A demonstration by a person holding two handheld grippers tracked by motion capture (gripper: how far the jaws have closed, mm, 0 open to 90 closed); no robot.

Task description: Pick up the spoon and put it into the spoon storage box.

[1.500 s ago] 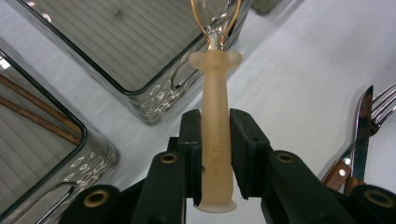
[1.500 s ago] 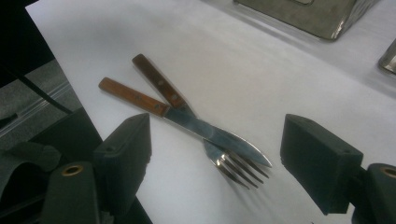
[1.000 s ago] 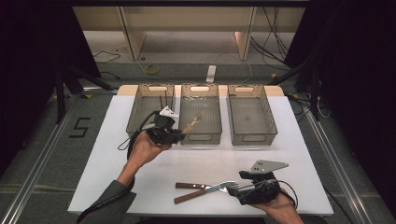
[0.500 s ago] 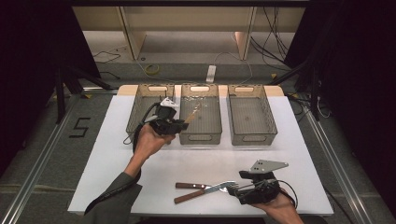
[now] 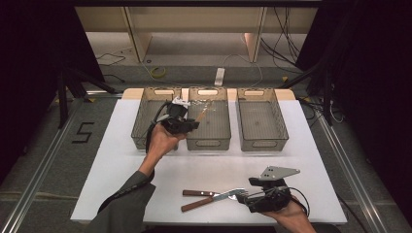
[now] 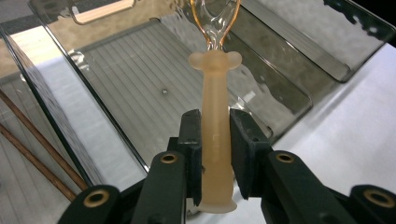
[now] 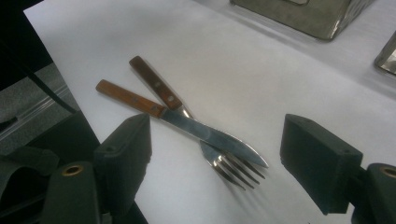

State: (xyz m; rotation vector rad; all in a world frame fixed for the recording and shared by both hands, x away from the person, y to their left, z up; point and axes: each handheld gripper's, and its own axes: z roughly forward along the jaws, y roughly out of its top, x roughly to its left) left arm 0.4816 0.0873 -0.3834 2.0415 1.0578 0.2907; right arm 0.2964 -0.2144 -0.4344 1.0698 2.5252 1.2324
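Spoon [image 6: 215, 135], translucent orange plastic, sits clamped by its handle between the jaws of your left gripper [image 6: 215, 140], held above the middle bin [image 5: 209, 124] of three grey bins along the far edge of the worktop [image 5: 116, 160]; its clear bowl end points into that bin. The left bin [image 5: 145, 116] holds thin brown sticks [image 6: 32, 140]. Toward the near edge, a wooden-handled knife [image 7: 182, 123] lies crossed over a wooden-handled fork [image 7: 205, 149]. Your right gripper [image 7: 215, 154] rests near the near right corner, its jaws wide apart and empty, with the knife tip and fork tines just ahead.
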